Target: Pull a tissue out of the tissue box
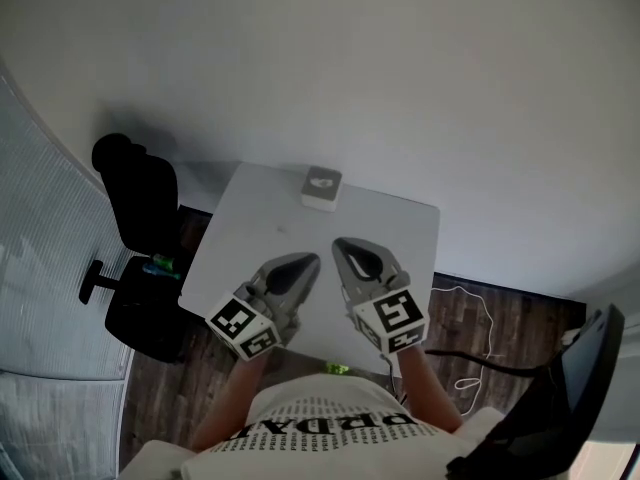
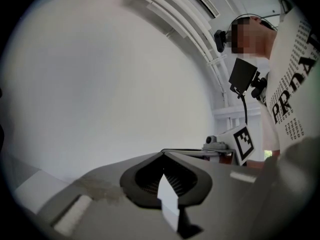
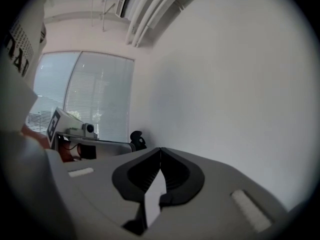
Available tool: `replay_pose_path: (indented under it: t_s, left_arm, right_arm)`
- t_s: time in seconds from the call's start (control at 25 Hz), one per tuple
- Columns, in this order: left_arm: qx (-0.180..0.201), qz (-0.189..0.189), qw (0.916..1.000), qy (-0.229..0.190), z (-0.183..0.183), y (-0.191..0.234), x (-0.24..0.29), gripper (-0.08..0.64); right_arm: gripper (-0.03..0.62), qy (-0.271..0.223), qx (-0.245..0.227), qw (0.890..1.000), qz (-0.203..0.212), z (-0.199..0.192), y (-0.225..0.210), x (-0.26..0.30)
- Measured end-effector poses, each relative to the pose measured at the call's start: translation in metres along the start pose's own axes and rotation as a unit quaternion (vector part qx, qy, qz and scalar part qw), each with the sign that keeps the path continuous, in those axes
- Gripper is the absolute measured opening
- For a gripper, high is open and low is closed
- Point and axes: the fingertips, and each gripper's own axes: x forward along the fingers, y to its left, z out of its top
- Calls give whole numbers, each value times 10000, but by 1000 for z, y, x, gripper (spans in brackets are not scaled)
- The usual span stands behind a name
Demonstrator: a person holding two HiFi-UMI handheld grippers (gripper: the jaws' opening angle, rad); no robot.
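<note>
The tissue box (image 1: 321, 188), white with a grey top and a tissue in its slot, stands at the far edge of the white table (image 1: 250, 238). Both grippers hover side by side over the table's near half, well short of the box. My left gripper (image 1: 312, 261) has its jaws closed to a point with nothing between them, and the left gripper view shows the same (image 2: 163, 154). My right gripper (image 1: 338, 242) is likewise shut and empty (image 3: 160, 149). Neither gripper view shows the box, only the white wall.
A black office chair (image 1: 140, 258) stands left of the table, with a green item (image 1: 160, 263) beside it. A white cable (image 1: 470, 338) lies on the wood floor at right, near a black object (image 1: 575, 388). Window blinds (image 1: 40, 268) fill the left side.
</note>
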Motion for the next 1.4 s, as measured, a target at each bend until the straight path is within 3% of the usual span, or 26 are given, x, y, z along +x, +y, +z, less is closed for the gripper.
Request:
replay_pose_path:
  t_s: [0.24,0.52,0.64,0.72,1.4]
  left_arm:
    - [-14,60,9999,96,-1,16,33,-9]
    - [-61,15,9999,148,-5,35,43,-9]
    - [-21,-107,9996,255,-12,46,44,-9]
    - [-32,-137,9995,292,-13,54,45,-9]
    - [-510,5,9972,547,-60,133,79,-9]
  right_arm:
    - [9,27,60,10000,54,-2,-36,14]
    - [11,161,46,9998,73,-10,-42,33]
    - [64,290,22,9996,16,-16,-43,46]
    - [64,389,-32,9992,-15,-21,-44,53]
    - [75,905,70,9958,-87,-73,-85,125]
